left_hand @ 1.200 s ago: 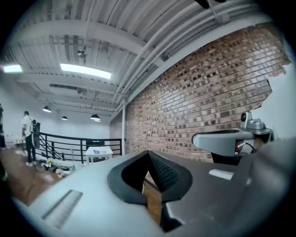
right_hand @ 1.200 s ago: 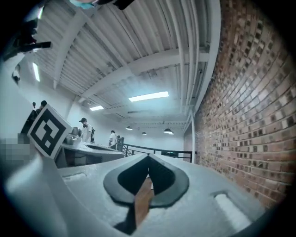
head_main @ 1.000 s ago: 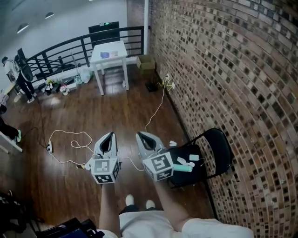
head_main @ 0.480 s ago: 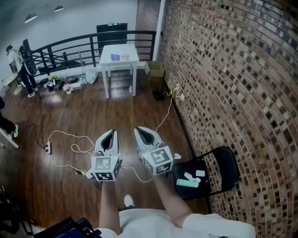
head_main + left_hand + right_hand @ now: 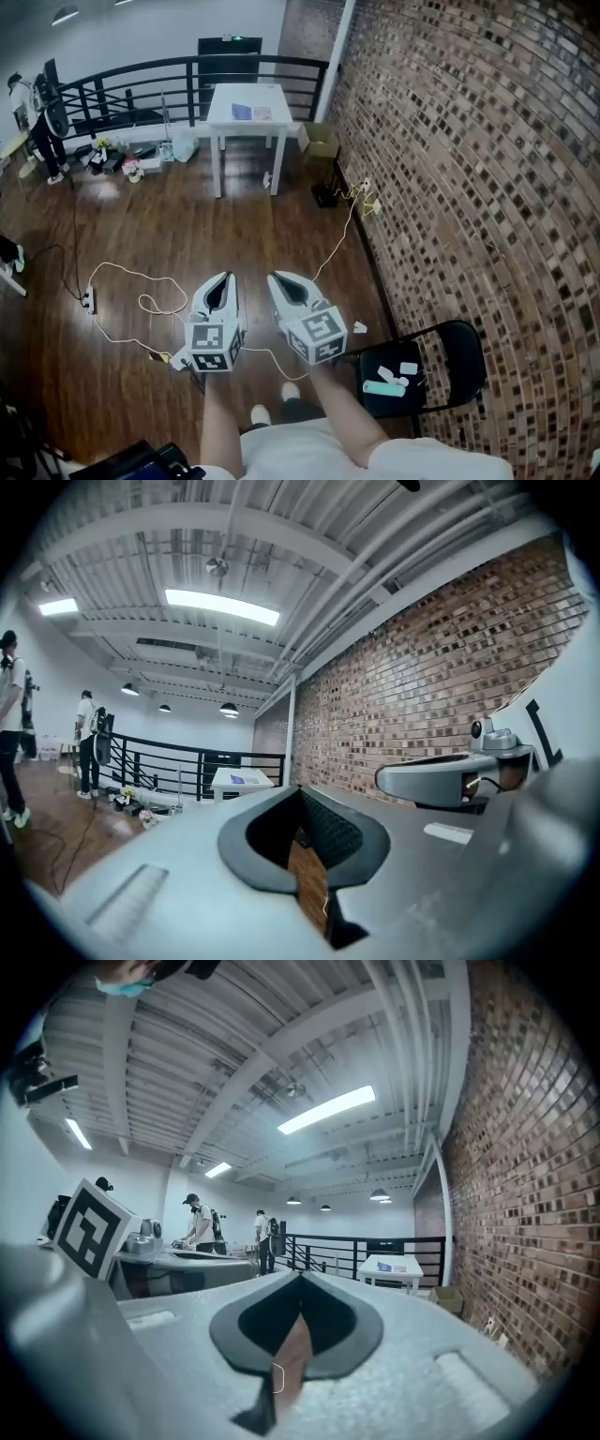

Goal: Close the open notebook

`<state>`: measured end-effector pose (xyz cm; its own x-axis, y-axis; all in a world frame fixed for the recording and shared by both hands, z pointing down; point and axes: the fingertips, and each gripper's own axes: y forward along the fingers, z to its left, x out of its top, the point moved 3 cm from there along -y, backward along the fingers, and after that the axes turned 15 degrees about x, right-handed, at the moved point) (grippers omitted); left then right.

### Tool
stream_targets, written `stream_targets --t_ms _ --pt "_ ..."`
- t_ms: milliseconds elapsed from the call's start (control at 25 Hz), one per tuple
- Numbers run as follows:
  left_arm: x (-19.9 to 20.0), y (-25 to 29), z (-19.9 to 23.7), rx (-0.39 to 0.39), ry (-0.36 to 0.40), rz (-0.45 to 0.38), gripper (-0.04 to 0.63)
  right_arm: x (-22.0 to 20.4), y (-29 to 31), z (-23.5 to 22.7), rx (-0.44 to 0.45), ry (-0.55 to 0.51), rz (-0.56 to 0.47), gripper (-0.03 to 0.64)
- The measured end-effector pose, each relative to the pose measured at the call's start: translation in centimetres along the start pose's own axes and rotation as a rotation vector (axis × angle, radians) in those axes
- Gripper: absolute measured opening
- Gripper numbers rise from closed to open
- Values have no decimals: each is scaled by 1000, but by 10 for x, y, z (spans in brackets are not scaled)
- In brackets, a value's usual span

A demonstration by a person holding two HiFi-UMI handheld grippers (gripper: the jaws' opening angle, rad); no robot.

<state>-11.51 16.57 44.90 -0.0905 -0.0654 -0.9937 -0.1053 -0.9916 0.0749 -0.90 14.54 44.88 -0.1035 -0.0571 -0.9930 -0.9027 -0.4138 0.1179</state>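
Observation:
A white table point(image 5: 246, 117) stands far ahead by the black railing, with an open notebook point(image 5: 251, 112) lying flat on its top as a blue and a pale page. The table also shows small in the left gripper view point(image 5: 240, 780) and the right gripper view point(image 5: 392, 1267). My left gripper point(image 5: 223, 277) and right gripper point(image 5: 278, 277) are held side by side above the wooden floor, well short of the table. Both are shut, with nothing between the jaws point(image 5: 299, 791) point(image 5: 300, 1279).
A black folding chair point(image 5: 466, 349) holding small items stands against the brick wall point(image 5: 469, 169) at my right. White cables and a power strip point(image 5: 86, 300) lie on the floor to the left. A cardboard box point(image 5: 319, 142) sits beside the table. People stand far left.
Both grippers have travelled forward across the floor toward the table, which sits closer in view. The chair has slid back toward the lower right. The jaws stay shut.

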Motion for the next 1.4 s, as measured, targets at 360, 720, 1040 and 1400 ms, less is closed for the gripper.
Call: stream_targets --t_ms 360,720,1040,1400 --pt "-6 103 34 68 18 23 17 3 81 -76 62 25 -58 -14" --pt "49 249 6 50 108 -61 17 61 137 -226 50 24 -201 -14" --pt "38 340 1 53 116 27 17 31 178 -317 -19 107 -149 -14" --pt "46 488 57 17 70 -23 17 50 299 -390 1 15 -99 -14"
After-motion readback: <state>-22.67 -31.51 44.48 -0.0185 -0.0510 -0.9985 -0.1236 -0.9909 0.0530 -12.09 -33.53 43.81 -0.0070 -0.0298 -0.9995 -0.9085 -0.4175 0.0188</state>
